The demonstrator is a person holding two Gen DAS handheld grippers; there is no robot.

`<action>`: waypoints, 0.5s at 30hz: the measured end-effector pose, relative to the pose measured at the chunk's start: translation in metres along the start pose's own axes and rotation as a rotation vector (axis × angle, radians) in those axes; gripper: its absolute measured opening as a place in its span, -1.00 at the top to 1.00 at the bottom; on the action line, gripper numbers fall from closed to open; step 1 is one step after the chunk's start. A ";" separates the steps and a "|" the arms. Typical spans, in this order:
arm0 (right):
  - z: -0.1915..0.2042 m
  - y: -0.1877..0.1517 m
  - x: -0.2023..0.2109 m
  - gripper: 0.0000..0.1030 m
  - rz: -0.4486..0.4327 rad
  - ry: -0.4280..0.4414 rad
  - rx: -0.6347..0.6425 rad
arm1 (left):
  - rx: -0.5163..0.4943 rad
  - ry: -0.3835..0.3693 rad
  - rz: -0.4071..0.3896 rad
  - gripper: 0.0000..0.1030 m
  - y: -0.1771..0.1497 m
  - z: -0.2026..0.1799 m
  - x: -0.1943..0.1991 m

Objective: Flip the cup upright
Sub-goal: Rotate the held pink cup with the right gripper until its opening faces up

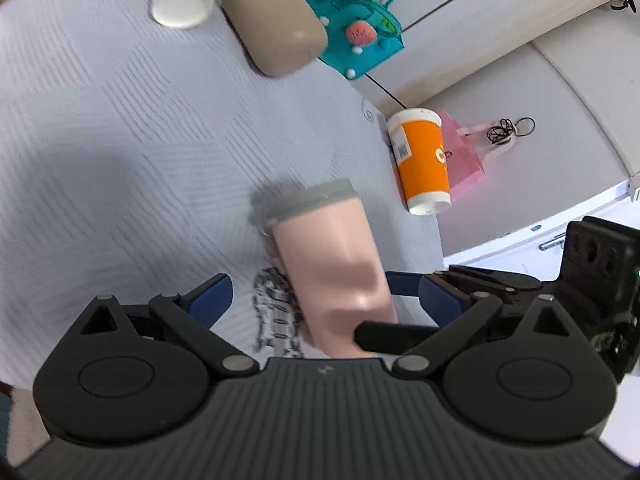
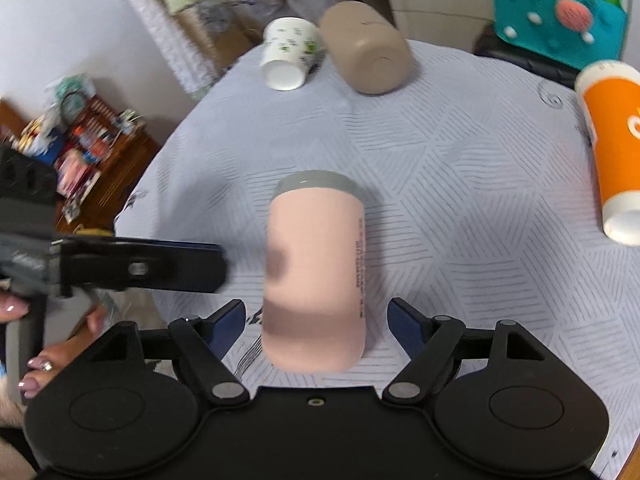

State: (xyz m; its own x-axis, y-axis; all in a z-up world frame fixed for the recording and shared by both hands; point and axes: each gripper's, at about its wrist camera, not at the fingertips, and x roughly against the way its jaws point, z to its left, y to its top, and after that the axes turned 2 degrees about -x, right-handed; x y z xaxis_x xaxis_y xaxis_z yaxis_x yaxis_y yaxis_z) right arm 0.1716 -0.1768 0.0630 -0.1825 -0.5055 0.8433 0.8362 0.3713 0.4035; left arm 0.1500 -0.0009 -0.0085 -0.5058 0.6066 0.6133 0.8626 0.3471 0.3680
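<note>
Lying on its side near the middle of the round cloth-covered counter (image 2: 460, 160): pale pink plastic cup with a grey band (image 2: 316, 272), grey end far, plain end near. Whether the grey end is rim or base: cannot tell.

Right hand-held gripper (image 2: 316, 312) spread wide, one finger on each side of the cup's near end, neither touching. Left hand-held gripper (image 1: 324, 296) also spread, pinching nothing, reaching in from the left just beside the cup's flank.

For a clean flip:
- Close on the smooth pink wall squarely across its width, not on the rounded end.
- Grip gently; likely slippery and prone to rolling on the cloth.
- Pivot about the end resting on the counter, and release only once standing flat.

Around, all well apart from the pink cup:
- Far: white paper cup with green print (image 2: 288, 56) and tan rounded tumbler (image 2: 368, 48), both tipped over.
- Right: orange-and-white paper cup (image 2: 612, 148), also on its side.
- Beyond the counter's edge: teal felt bag (image 2: 560, 12).

Only real obstruction: the two grippers crowding each other at the cup.
</note>
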 end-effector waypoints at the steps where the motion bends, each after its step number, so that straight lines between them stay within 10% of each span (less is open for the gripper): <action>1: 0.002 -0.001 -0.001 -0.59 -0.001 -0.006 0.025 | -0.005 -0.006 0.004 -0.94 -0.002 -0.002 -0.004; 15: 0.006 0.006 -0.016 -0.59 0.000 -0.058 0.158 | -0.109 0.025 -0.108 -0.32 -0.003 -0.019 -0.018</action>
State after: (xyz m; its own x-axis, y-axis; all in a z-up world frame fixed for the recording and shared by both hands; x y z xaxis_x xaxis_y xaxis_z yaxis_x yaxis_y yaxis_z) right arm 0.1767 -0.1616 0.0544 -0.2156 -0.4616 0.8605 0.7454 0.4915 0.4504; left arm 0.1560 -0.0268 -0.0071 -0.5968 0.5519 0.5824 0.7975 0.3286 0.5059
